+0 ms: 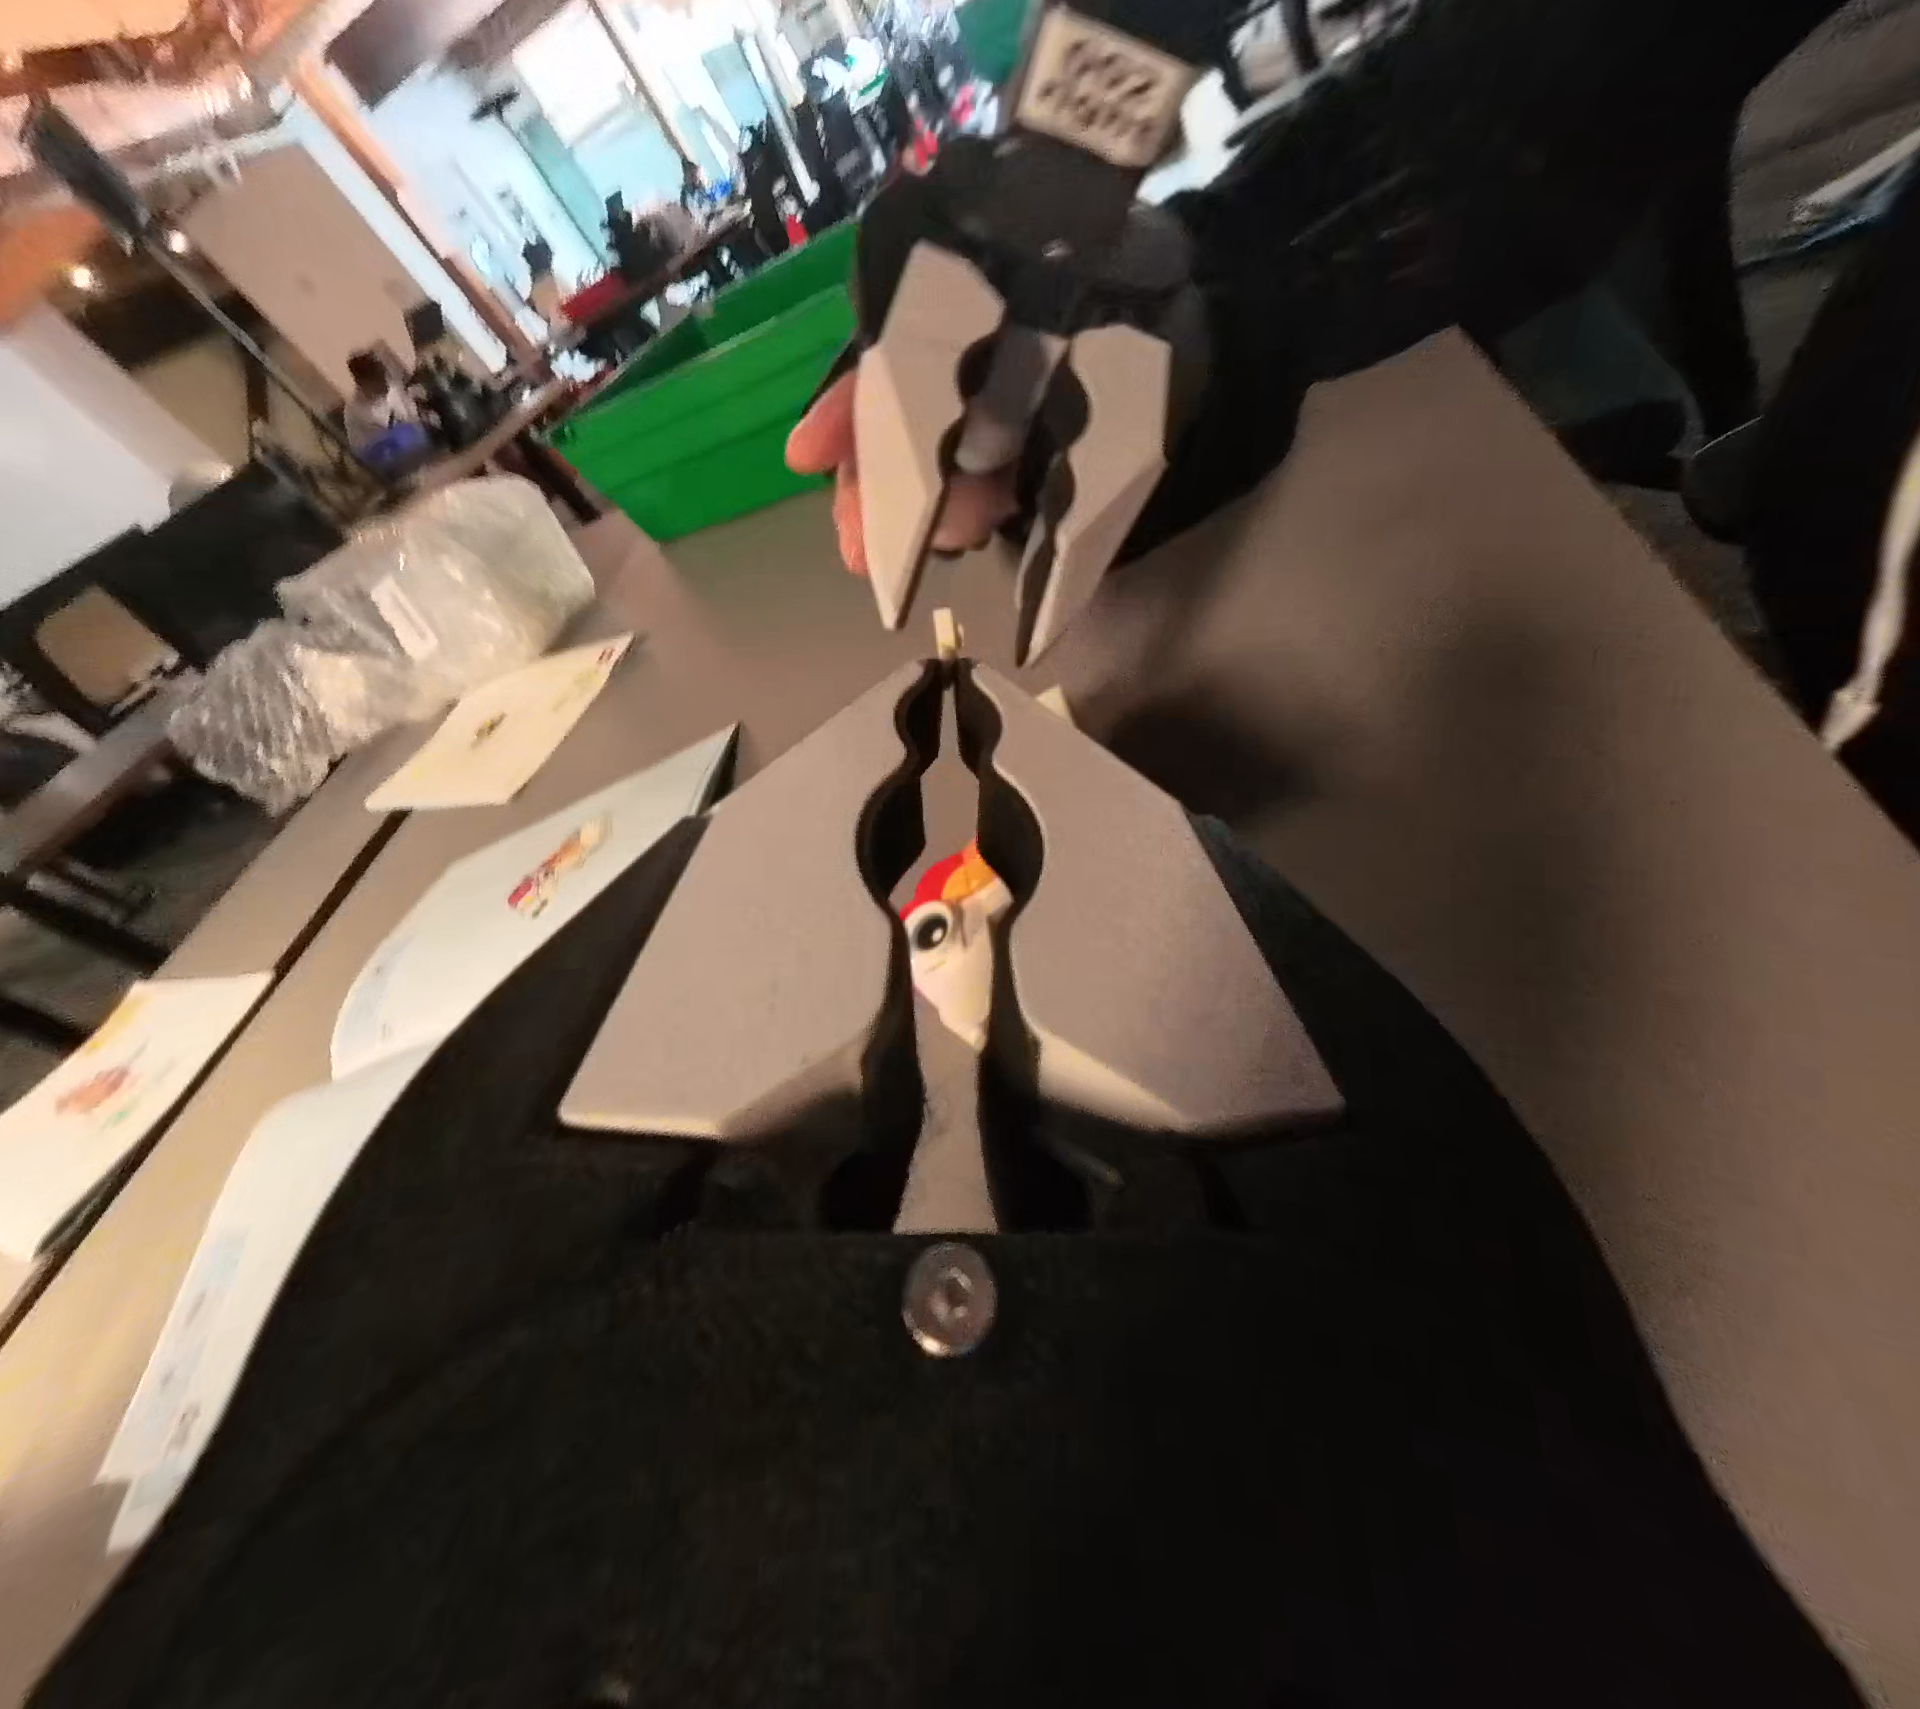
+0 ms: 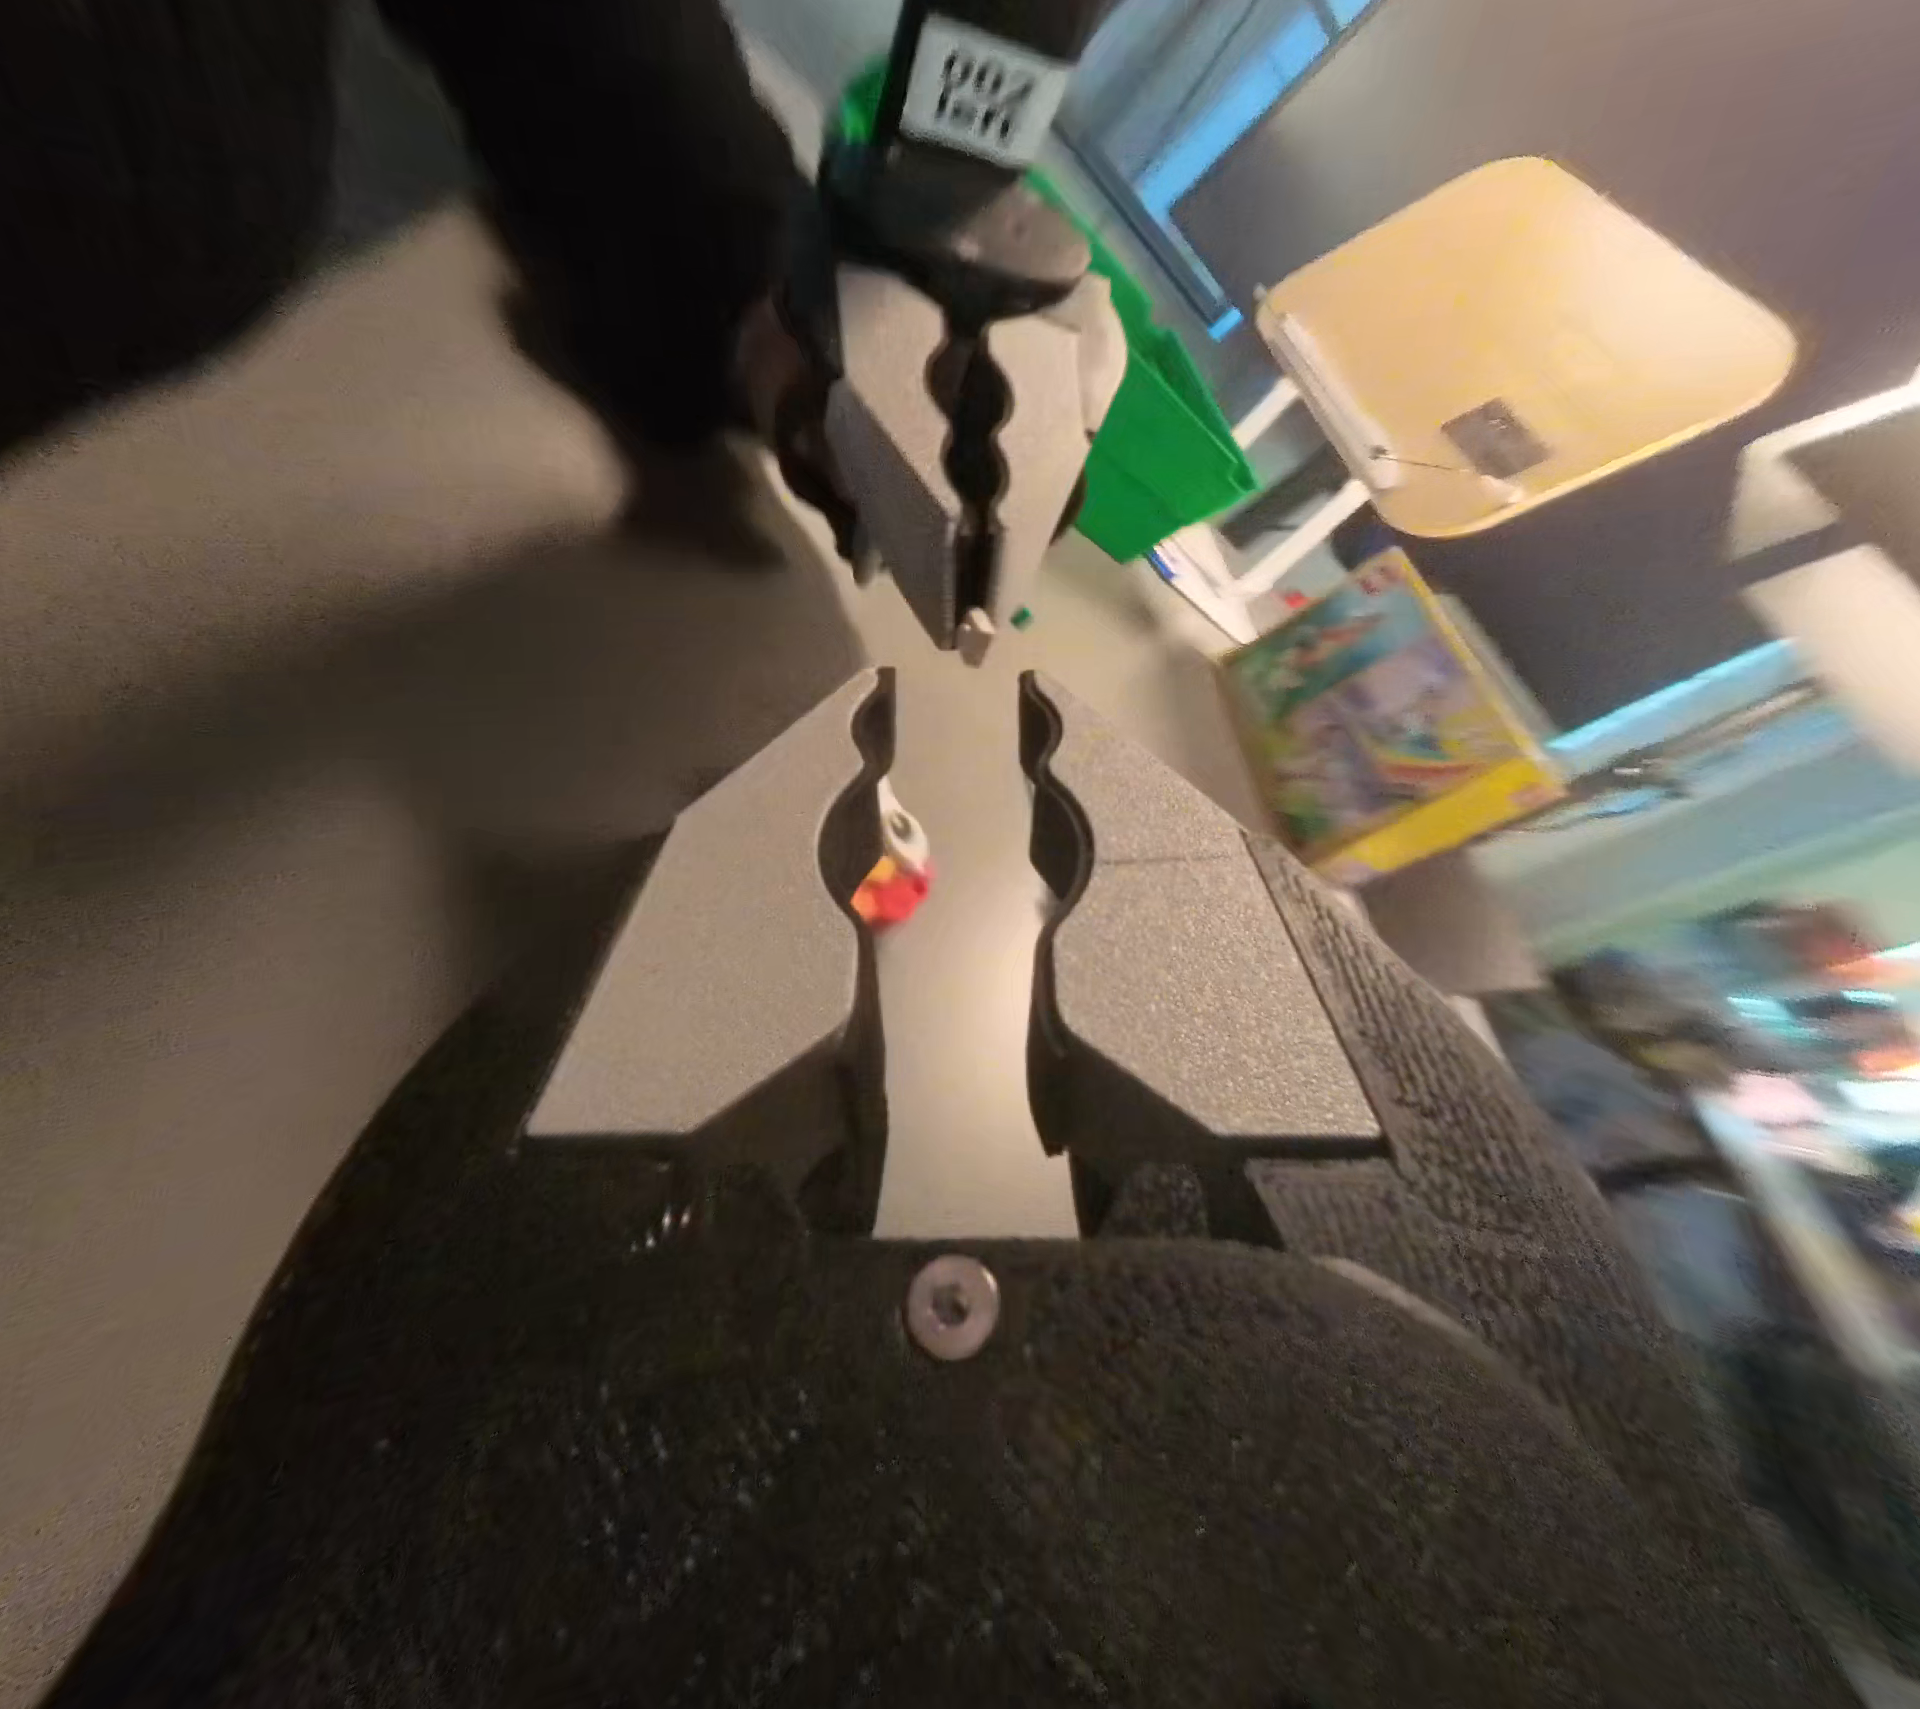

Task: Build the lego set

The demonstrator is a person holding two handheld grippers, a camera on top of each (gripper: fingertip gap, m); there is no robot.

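My left gripper (image 1: 954,667) is shut on a small white lego piece (image 1: 951,629) that sticks out past its tips. It holds the piece above the grey table (image 1: 1351,724). My right gripper (image 2: 956,683) is open and empty, tip to tip with the left one, a short gap apart; it also shows in the left wrist view (image 1: 961,636). The left gripper (image 2: 971,620) with the white piece (image 2: 975,636) shows in the right wrist view. A partly built white lego figure with a red and orange top (image 1: 961,927) lies on the table below both grippers, also seen in the right wrist view (image 2: 894,870).
Open instruction sheets (image 1: 499,890) lie on the table to the left. A green bin (image 1: 727,423) stands at the table's far end. A lego box (image 2: 1382,714) stands at the right. Plastic bags (image 1: 416,599) lie beyond the sheets. A tiny green piece (image 2: 1021,617) lies on the table. The tips of both grippers are at nearly the same place.
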